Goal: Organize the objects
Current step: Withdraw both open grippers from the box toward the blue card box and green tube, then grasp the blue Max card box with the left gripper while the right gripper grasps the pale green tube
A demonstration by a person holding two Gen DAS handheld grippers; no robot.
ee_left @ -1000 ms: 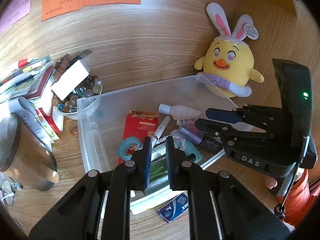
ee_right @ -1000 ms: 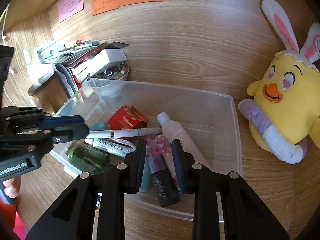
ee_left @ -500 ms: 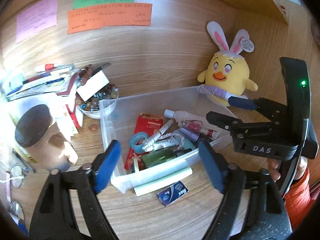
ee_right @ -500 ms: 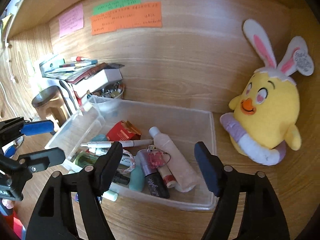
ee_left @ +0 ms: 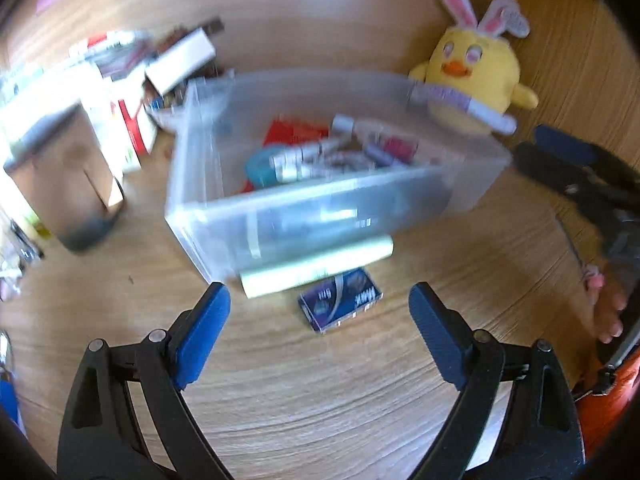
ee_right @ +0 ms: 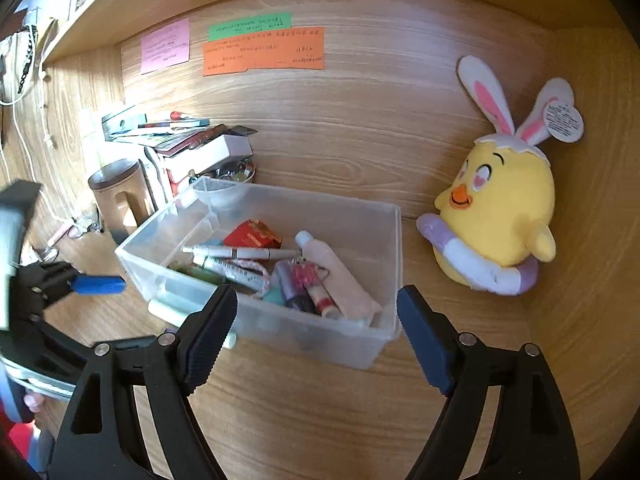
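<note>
Your clear rectangular plastic storage bin (ee_right: 372, 344) stands on the wooden desk (ee_right: 320, 408), against the back panel, now seen from farther back than a second ago: both grippers have pulled away from it. It holds the sorted small items: a red carton (ee_right: 253, 234), a white pen (ee_right: 240, 253) and a pale squeeze tube (ee_right: 340, 276). Two items remain outside, just beside the near wall: a pale green cylindrical tube (ee_left: 318, 267) and, touching it, a small dark blue printed box (ee_left: 340, 300).

The left gripper (ee_left: 320, 334), nearly closed a second ago, is opening wide, with nothing between its jaws. The right gripper (ee_right: 316, 336) is likewise opening and empty.

Judgement: a placement is finished; collect the two outside items next.
</note>
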